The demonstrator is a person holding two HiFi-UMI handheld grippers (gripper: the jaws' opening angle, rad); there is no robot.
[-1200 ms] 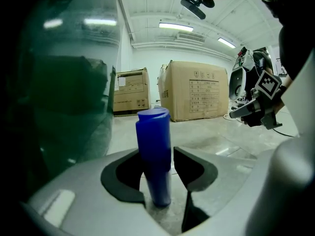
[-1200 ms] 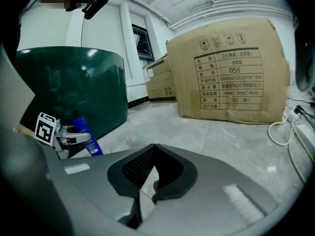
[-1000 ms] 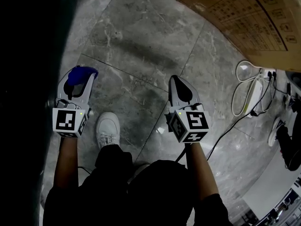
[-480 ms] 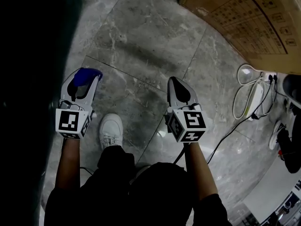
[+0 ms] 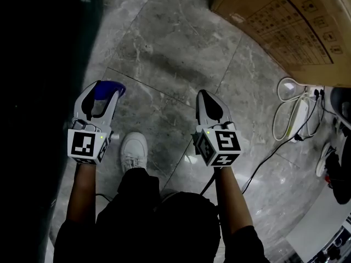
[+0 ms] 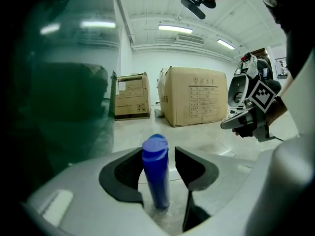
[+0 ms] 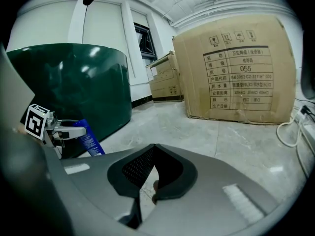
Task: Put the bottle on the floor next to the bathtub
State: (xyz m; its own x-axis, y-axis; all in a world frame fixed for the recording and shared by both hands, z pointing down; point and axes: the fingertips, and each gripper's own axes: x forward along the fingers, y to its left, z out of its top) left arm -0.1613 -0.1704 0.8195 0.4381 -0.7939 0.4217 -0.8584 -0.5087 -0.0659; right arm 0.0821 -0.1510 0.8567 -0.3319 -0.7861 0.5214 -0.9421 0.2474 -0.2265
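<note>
A blue bottle (image 5: 108,88) with a flip cap sits between the jaws of my left gripper (image 5: 101,86), which is shut on it. In the left gripper view the bottle (image 6: 156,176) rises between the dark pads, cap uppermost, with grey floor under its base. In the right gripper view the bottle (image 7: 91,140) leans, its top in the left gripper (image 7: 74,130), right beside the dark green bathtub (image 7: 74,82). The bathtub (image 5: 44,92) fills the head view's left side. My right gripper (image 5: 205,95) hovers over the floor, shut and holding nothing; its jaws (image 7: 153,154) meet.
A large cardboard box (image 5: 290,26) stands at the far right, and a smaller box (image 6: 130,96) stands farther back. White cables and a power strip (image 5: 288,108) lie on the floor at the right. The person's white shoe (image 5: 133,149) is between the grippers on the grey tiled floor (image 5: 175,48).
The head view has drifted a little to the right. Both grippers and the bottle keep about the same place relative to the shoe and the floor tiles.
</note>
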